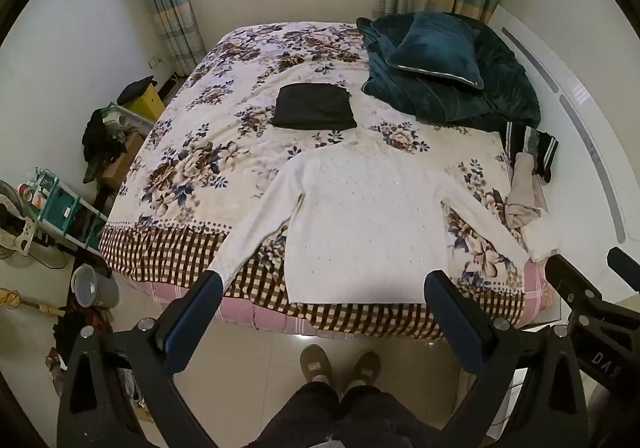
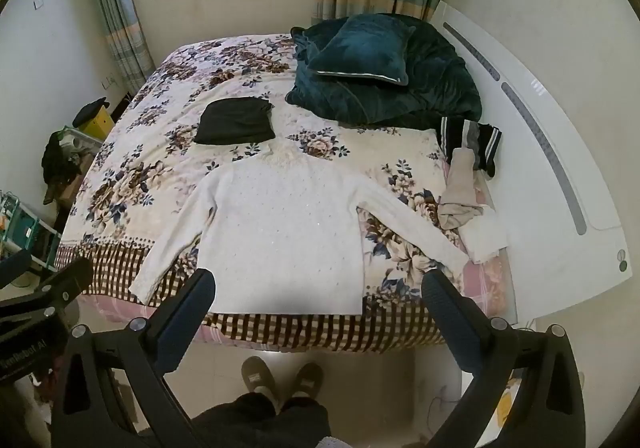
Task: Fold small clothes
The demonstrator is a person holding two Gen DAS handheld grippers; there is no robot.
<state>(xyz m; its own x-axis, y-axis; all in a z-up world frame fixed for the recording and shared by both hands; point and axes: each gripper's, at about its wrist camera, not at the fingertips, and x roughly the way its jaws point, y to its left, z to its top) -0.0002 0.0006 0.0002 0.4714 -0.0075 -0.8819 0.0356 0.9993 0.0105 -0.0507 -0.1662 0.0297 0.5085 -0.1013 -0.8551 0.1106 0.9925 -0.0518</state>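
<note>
A white knit sweater [image 1: 360, 216] lies flat on the bed, sleeves spread, hem at the near edge; it also shows in the right wrist view [image 2: 280, 232]. A folded black garment [image 1: 314, 107] lies beyond it, also in the right wrist view [image 2: 236, 121]. My left gripper [image 1: 324, 288] is open and empty, held above the near bed edge over the sweater's hem. My right gripper [image 2: 318, 288] is open and empty, likewise over the hem. A pile of unfolded clothes [image 1: 524, 184] sits at the bed's right side, also in the right wrist view [image 2: 468, 184].
The floral bedspread [image 1: 224, 136] covers the bed. A dark teal blanket and cushion [image 1: 440, 60] lie at the back right. A white headboard [image 2: 540, 168] runs along the right. Boxes, a shelf and a bucket [image 1: 94, 288] crowd the floor left. The person's feet [image 1: 340, 364] stand by the bed.
</note>
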